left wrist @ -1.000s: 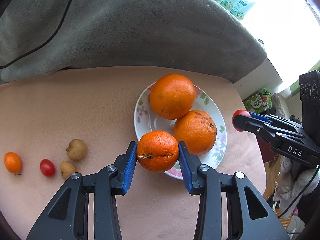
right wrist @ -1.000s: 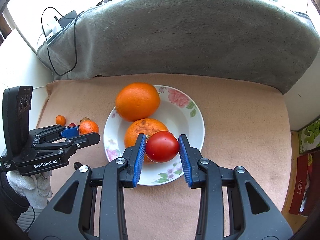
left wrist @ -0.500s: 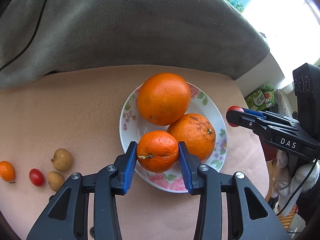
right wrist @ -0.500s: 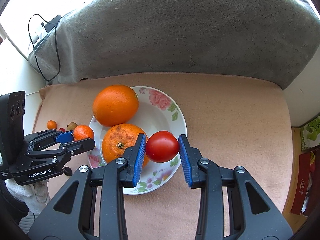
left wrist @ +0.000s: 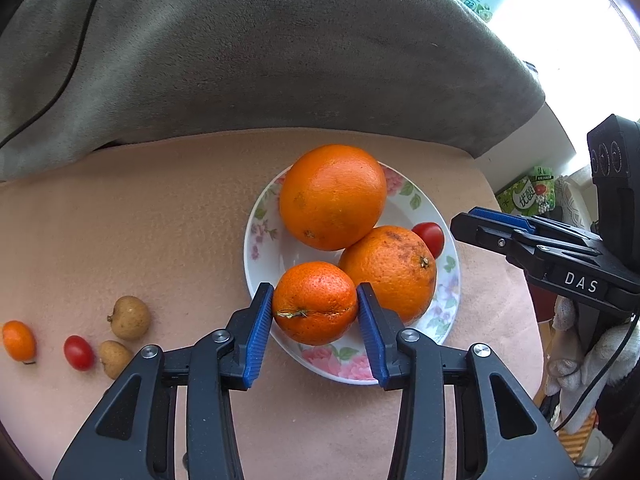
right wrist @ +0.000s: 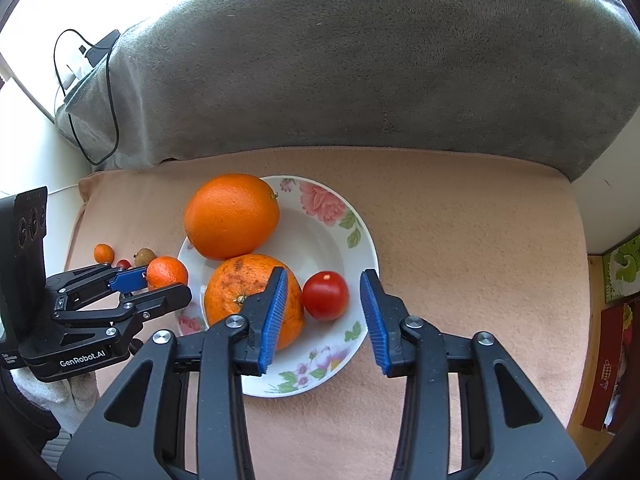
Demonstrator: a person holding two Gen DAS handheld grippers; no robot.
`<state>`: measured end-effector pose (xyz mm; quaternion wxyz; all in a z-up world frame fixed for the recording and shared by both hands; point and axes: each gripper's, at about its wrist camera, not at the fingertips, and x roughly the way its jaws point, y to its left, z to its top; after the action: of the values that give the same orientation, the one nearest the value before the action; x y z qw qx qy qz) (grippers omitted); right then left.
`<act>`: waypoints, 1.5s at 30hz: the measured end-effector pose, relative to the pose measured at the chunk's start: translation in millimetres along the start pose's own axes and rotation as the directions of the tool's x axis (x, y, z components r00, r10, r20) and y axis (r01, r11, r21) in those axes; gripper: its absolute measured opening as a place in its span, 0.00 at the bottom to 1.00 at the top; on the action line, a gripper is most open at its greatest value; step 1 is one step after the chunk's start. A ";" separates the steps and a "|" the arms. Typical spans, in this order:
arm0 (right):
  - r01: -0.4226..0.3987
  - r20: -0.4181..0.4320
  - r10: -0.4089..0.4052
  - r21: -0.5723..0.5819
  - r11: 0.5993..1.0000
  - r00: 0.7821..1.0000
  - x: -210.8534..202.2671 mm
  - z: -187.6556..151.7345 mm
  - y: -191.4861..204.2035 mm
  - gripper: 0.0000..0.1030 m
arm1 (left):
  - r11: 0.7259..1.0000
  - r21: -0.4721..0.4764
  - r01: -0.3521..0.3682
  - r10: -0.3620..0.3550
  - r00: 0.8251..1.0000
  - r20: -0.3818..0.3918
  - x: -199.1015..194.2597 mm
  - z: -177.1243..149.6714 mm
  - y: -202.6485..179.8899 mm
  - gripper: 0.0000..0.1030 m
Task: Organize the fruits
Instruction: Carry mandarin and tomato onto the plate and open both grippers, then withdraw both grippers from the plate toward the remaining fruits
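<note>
A flowered white plate (left wrist: pixel 256 240) (right wrist: pixel 316 240) on a peach cloth holds a big orange (left wrist: pixel 332 196) (right wrist: pixel 231 216) and a blemished orange (left wrist: pixel 388 268) (right wrist: pixel 240 284). My left gripper (left wrist: pixel 314 286) (right wrist: pixel 166 284) has a small tangerine (left wrist: pixel 315 302) (right wrist: pixel 167 273) between its blue pads at the plate's near-left rim. Its jaws are opening, though the pads still touch the fruit's sides. My right gripper (right wrist: pixel 325 273) (left wrist: pixel 464 218) is opening too. A red tomato (right wrist: pixel 325 295) (left wrist: pixel 430 238) lies on the plate between its fingers, with a gap on each side.
To the plate's left on the cloth lie a tiny orange fruit (left wrist: pixel 18 340), a cherry tomato (left wrist: pixel 79 352) and two brown longans (left wrist: pixel 130 317). Behind the cloth rises a grey blanket (left wrist: pixel 280 60) with a black cable (left wrist: pixel 60 92) draped across it. A white-gloved hand (left wrist: pixel 592 360) holds the right gripper.
The right gripper has opened and let go of the tomato, which now lies on the plate. Both grippers have come in over the plate, the left with its tangerine.
</note>
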<state>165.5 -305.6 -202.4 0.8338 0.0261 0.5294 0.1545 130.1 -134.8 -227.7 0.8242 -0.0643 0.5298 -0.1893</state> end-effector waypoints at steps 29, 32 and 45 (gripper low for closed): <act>-0.014 0.040 0.014 0.009 1.000 0.999 -16.9 -9.2 74.0 0.71 | 0.997 -0.056 -0.048 0.051 0.997 0.056 -60.6 -19.5 70.2 0.57; -0.028 0.038 0.028 0.004 1.000 0.999 -16.3 -11.9 86.1 0.71 | 0.995 -0.075 -0.066 0.070 0.996 0.054 -65.9 -24.2 85.4 0.57; -0.082 -0.006 0.082 -0.052 0.995 0.997 2.0 -23.6 141.6 0.71 | 0.980 -0.163 -0.113 0.122 0.991 0.049 -86.6 -49.7 145.2 0.57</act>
<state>112.7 -173.2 -185.1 0.8260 0.0257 0.5255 0.2024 89.1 36.5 -220.1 0.8412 -0.1046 0.5219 -0.0952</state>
